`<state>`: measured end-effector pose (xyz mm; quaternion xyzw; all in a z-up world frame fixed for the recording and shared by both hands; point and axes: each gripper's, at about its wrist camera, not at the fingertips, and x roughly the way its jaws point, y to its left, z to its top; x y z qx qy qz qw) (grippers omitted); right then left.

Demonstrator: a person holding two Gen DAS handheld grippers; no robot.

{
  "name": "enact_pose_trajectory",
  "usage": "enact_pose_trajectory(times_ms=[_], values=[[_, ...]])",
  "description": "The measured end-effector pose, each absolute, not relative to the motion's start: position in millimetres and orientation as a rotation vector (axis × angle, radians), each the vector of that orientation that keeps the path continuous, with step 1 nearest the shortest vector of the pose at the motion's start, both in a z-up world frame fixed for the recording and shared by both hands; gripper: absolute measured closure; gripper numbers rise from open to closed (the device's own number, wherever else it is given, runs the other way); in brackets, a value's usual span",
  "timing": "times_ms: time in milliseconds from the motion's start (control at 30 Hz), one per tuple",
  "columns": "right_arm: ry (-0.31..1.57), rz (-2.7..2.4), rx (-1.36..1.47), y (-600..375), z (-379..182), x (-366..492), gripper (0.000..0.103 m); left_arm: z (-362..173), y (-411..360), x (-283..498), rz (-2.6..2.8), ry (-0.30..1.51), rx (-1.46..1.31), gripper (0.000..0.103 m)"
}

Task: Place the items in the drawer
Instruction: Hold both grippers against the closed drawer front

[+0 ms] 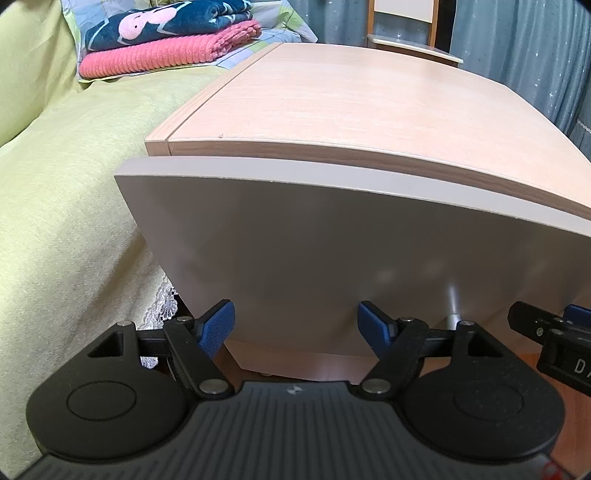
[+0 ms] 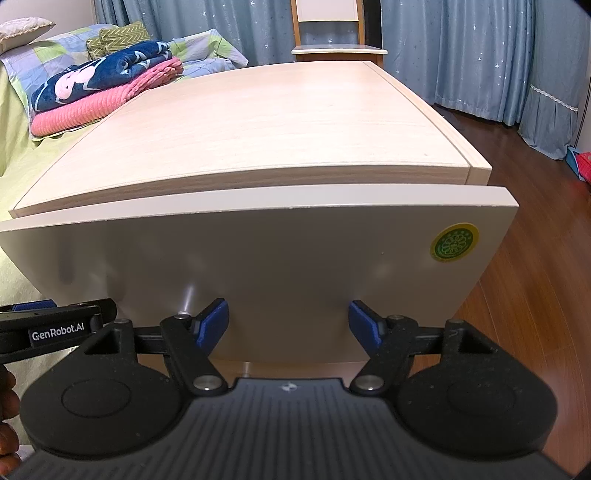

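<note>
Bedroom held wooden nightstand [image 2: 258, 122] beside bed with green cover [image 1: 74, 221]; folded blankets [image 1: 166, 33] lay on bed. Drawer [image 2: 258, 266] sat closed, grey front filling both views, small metal handle [image 1: 453, 299] low on it. Left gripper [image 1: 297, 325] and right gripper [image 2: 288, 323] hovered side by side near front, fingers spread, holding nothing. No items for drawer visible. Step looked like opening; next move likely called for pinching handle, pulling straight.

The drawer front [image 2: 258, 266] is smooth, semi-gloss grey laminate with a glossy sticker [image 2: 453, 242]. The cabinet top [image 2: 258, 125] is matt pale wood grain. The tongs [image 2: 288, 323] are matt black plastic with ribbed blue pads [image 2: 214, 323]. The floor [image 2: 535, 314] is glossy wood.
</note>
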<state>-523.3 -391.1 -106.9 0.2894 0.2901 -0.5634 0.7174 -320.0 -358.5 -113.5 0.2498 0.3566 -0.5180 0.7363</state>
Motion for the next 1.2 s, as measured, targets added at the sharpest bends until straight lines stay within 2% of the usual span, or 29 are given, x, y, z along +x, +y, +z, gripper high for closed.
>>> enact_pose_trajectory(times_ms=[1200], values=[[0.637, -1.250, 0.627, -395.3, -107.0, -517.8, 0.032, -113.8, -366.6, -310.5, -1.144, 0.788, 0.547, 0.027]])
